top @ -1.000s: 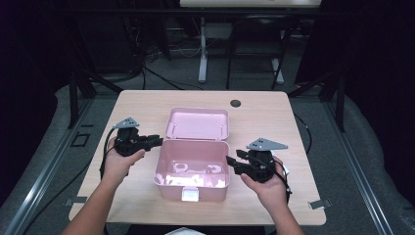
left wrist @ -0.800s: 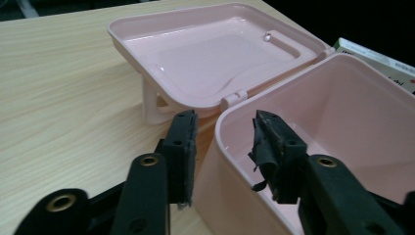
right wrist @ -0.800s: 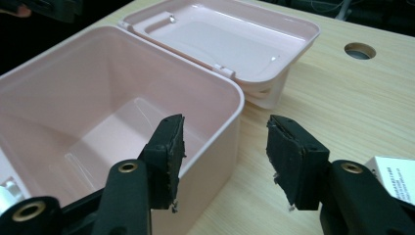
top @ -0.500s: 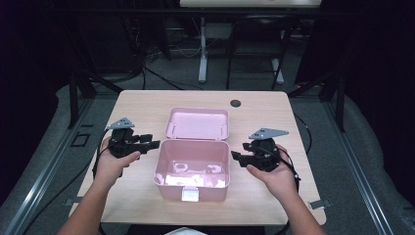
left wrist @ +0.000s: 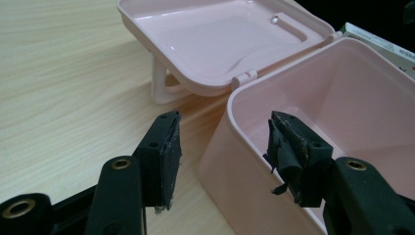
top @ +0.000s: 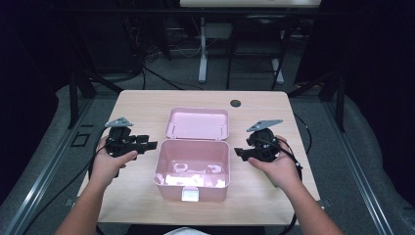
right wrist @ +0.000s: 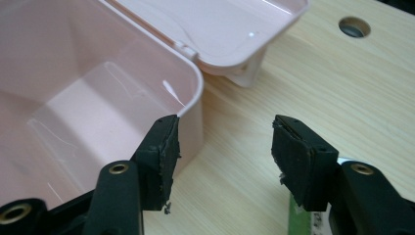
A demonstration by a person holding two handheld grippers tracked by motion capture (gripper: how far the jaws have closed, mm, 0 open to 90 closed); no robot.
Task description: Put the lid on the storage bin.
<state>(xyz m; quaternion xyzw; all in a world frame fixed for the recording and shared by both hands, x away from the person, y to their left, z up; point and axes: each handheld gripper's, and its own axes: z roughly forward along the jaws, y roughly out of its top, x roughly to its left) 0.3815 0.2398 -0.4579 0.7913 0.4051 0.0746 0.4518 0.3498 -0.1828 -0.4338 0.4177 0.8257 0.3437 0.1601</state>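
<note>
An open pink box (top: 171, 188) stands at the table's middle, its lid (top: 197, 124) laid back behind it. Pale glints show on its floor; I cannot tell what they are. My left gripper (top: 150, 143) is level just left of the box and points at its left wall. Its jaws have just been opening and stand open (left wrist: 222, 142), with the box's corner (left wrist: 230, 161) just ahead and untouched. My right gripper (top: 238, 152) sits right of the box and points at its right wall. Its jaws have also just been opening and stand open (right wrist: 225, 142) beside the rim (right wrist: 193, 78), with nothing between them.
A round cable hole (top: 236, 103) lies in the table behind the lid. A green and white carton (left wrist: 377, 41) lies beyond the box's right side, under my right gripper (right wrist: 298, 220). Bare wood surrounds the box.
Both grippers' jaws have opened wider. The right gripper has drawn back to the right, away from the box wall. The left gripper has stayed close by the left wall.
</note>
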